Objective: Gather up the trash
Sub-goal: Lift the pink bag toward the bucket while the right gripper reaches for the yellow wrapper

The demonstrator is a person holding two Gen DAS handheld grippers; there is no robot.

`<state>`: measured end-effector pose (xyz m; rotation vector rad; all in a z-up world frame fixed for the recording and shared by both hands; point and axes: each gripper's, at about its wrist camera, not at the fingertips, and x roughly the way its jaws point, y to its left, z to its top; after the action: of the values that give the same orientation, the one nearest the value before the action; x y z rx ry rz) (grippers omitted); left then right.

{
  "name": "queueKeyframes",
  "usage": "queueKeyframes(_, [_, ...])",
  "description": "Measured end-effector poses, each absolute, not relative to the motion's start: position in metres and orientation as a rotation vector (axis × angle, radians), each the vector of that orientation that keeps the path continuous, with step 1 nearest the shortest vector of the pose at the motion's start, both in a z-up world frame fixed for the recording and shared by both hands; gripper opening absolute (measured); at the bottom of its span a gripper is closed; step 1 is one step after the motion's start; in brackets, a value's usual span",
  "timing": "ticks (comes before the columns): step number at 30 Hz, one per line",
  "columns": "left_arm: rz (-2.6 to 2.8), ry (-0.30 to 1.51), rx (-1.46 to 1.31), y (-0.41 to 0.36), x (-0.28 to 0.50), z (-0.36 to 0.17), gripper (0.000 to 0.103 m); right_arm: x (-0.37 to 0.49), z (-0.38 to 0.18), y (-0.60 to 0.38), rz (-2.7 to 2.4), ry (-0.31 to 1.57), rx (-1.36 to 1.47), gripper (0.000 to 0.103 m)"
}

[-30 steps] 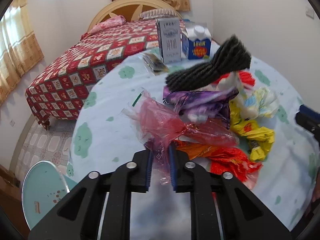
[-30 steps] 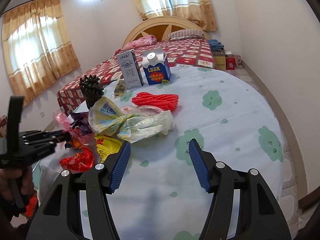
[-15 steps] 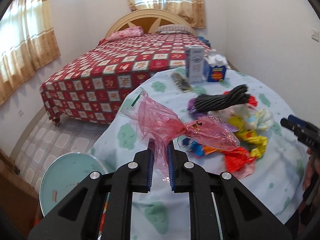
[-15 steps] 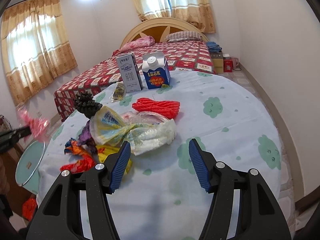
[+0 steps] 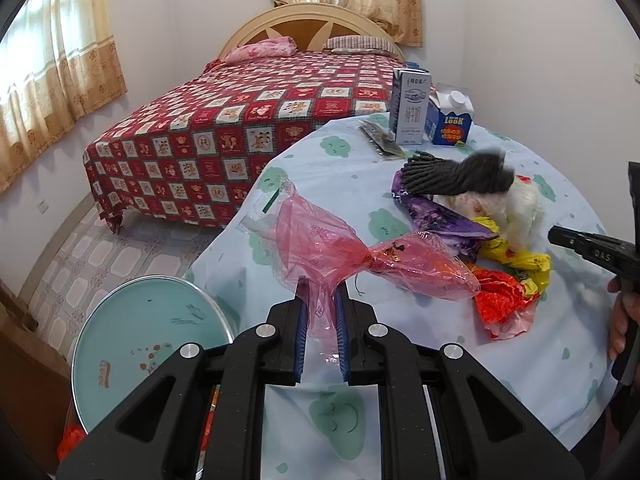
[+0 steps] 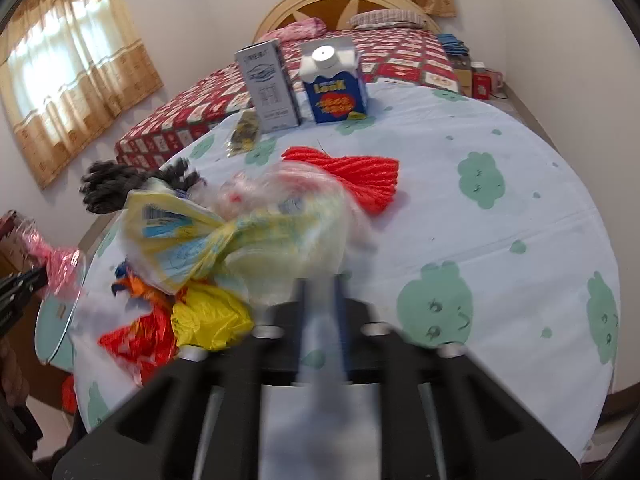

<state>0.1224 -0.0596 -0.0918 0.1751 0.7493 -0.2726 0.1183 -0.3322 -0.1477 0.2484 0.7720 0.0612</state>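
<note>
Your left claw [image 5: 321, 312] grips the crinkled pink plastic bag [image 5: 320, 248] beside the worktop [image 5: 320, 168], your right claw [image 6: 322, 312] is clenched empty, and the heap of yellow, red and purple wrappers [image 6: 192, 280] remains uncollected.

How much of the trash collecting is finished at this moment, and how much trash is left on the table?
Nothing visibly collected yet. In hand: the left tongs are shut on a pink plastic bag, held up near the table edge. The right tongs look shut beside a clear bag; whether they grip it is unclear. Left: crumpled wrappers, dark yarn, red yarn, two cartons.
</note>
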Motion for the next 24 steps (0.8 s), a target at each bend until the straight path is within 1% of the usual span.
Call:
queueKeyframes(9, [-0.250, 0.710, 0.167, -0.046, 0.107, -0.076, 0.013, 0.096, -0.125, -0.320, 0.073, 0.691, 0.235, 0.002])
queueKeyframes(11, [-0.237, 0.710, 0.165, -0.041, 0.105, -0.075, 0.013, 0.094, -0.119, -0.314, 0.068, 0.678, 0.210, 0.013])
queueKeyframes(12, [-0.233, 0.711, 0.163, -0.038, 0.105, -0.075, 0.013, 0.093, -0.117, -0.309, 0.075, 0.673, 0.204, 0.025])
queueKeyframes(13, [-0.225, 0.713, 0.163, -0.034, 0.103, -0.076, 0.013, 0.092, -0.116, -0.304, 0.088, 0.676, 0.201, 0.034])
queueKeyframes(16, [-0.212, 0.724, 0.159, -0.024, 0.098, -0.079, 0.013, 0.095, -0.120, -0.287, 0.126, 0.699, 0.180, 0.038])
queueKeyframes(17, [-0.209, 0.728, 0.160, -0.021, 0.097, -0.081, 0.013, 0.096, -0.122, -0.281, 0.133, 0.711, 0.174, 0.041])
queueKeyframes(18, [-0.206, 0.731, 0.162, -0.019, 0.095, -0.083, 0.013, 0.098, -0.127, -0.276, 0.135, 0.729, 0.165, 0.045])
queueKeyframes(22, [-0.204, 0.753, 0.165, -0.010, 0.089, -0.094, 0.013, 0.111, -0.147, -0.266, 0.123, 0.811, 0.156, 0.045])
queueKeyframes(23, [-0.204, 0.756, 0.166, -0.009, 0.088, -0.096, 0.013, 0.113, -0.148, -0.266, 0.129, 0.824, 0.156, 0.041])
queueKeyframes(24, [-0.206, 0.761, 0.167, -0.009, 0.087, -0.098, 0.013, 0.112, -0.147, -0.265, 0.141, 0.819, 0.159, 0.028])
